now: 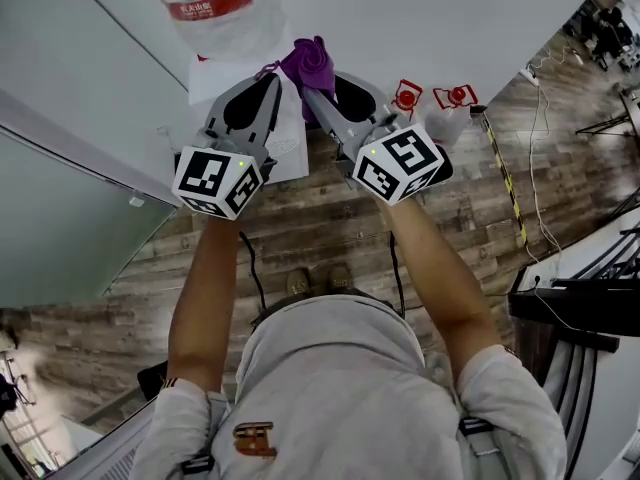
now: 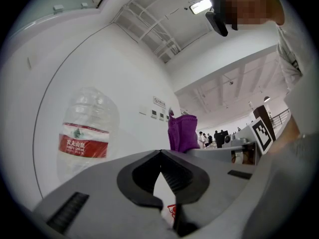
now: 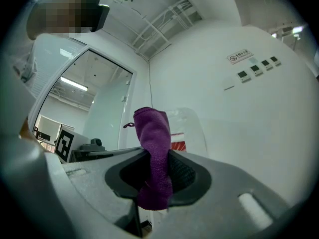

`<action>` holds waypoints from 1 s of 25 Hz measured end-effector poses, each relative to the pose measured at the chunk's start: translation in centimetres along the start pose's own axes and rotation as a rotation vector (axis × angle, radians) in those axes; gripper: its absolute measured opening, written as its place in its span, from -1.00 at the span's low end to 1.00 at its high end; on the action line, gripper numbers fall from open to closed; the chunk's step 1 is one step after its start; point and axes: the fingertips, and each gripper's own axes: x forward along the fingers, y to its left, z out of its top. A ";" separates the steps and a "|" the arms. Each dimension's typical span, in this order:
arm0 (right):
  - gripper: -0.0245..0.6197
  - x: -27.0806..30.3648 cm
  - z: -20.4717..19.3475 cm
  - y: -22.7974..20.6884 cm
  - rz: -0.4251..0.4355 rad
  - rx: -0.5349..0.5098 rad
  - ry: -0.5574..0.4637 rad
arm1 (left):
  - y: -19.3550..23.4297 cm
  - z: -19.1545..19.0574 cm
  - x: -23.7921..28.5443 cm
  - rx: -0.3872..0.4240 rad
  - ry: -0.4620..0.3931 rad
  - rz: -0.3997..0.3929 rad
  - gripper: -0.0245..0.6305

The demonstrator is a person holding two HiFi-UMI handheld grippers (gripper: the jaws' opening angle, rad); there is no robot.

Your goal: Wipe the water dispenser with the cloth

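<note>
Right hand-held gripper (image 3: 157, 153) pinching bunched, fuzzy purple cloth (image 3: 152, 128), left hand-held gripper (image 2: 160, 153) pressed together, empty

**Camera placement: three views**

Head view: above the person, facing steeply down, near. Left gripper view, right gripper view: low, tilted up along own jaws, close. Shared by all three: dispenser bottle (image 1: 215, 8), purple cloth (image 1: 310, 63).
</note>
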 end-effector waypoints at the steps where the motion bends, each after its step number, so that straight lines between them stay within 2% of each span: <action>1: -0.60 -0.2 -0.1 0.1 0.003 0.001 0.004 | -0.3 0.1 -0.1 0.002 0.000 0.004 -0.93; 4: -0.61 -0.6 -0.4 -0.1 0.002 0.006 0.013 | -0.7 0.0 -0.2 0.005 0.008 0.008 -0.93; 10: -0.61 1.9 -0.9 -1.0 0.010 0.017 0.042 | 1.7 -0.7 1.1 -0.021 0.037 0.018 -0.93; 20: -0.61 -0.8 0.1 0.4 0.015 -0.020 0.031 | -1.3 -0.1 0.3 -0.010 0.021 0.003 -0.93; 25: -0.61 2.1 0.5 -1.0 0.013 -0.012 0.046 | 1.4 0.5 2.0 -0.022 0.033 0.003 -0.93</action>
